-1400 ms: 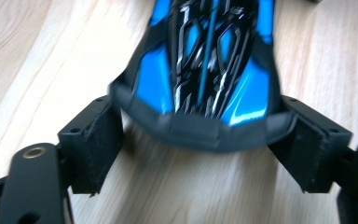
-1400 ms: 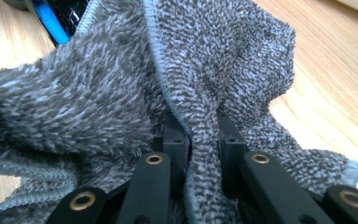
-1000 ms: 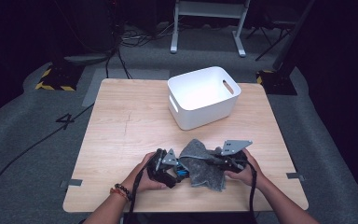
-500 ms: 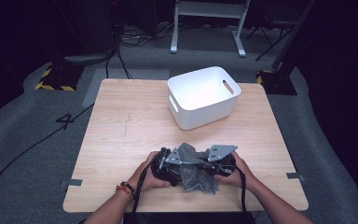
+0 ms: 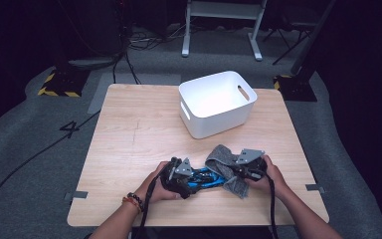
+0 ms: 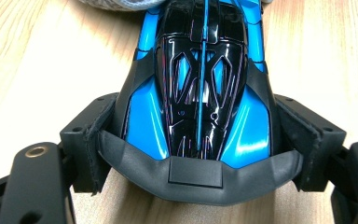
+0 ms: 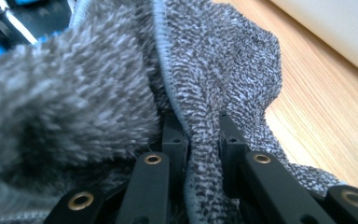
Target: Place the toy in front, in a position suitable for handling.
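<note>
A blue and black toy car (image 6: 200,93) lies on the wooden table (image 5: 139,129) near its front edge. My left gripper (image 6: 200,140) has just been closing and its pads press on the car's two sides at one end. From above, the left gripper (image 5: 193,180) points right along the car (image 5: 206,178). My right gripper (image 7: 198,135) is shut on a fold of a grey fluffy cloth (image 7: 98,93). That cloth (image 5: 219,158) drapes over the car's far end, with the right gripper (image 5: 233,173) just beside it.
A white plastic bin (image 5: 214,122) with handle slots stands at the back right of the table. A person's hands hold both grippers at the front edge. Cables and a metal stand lie on the grey floor beyond the table.
The right gripper swept left with the cloth over the car, then drew back to the right. More of the car's blue body now shows. The left hand stayed put.
</note>
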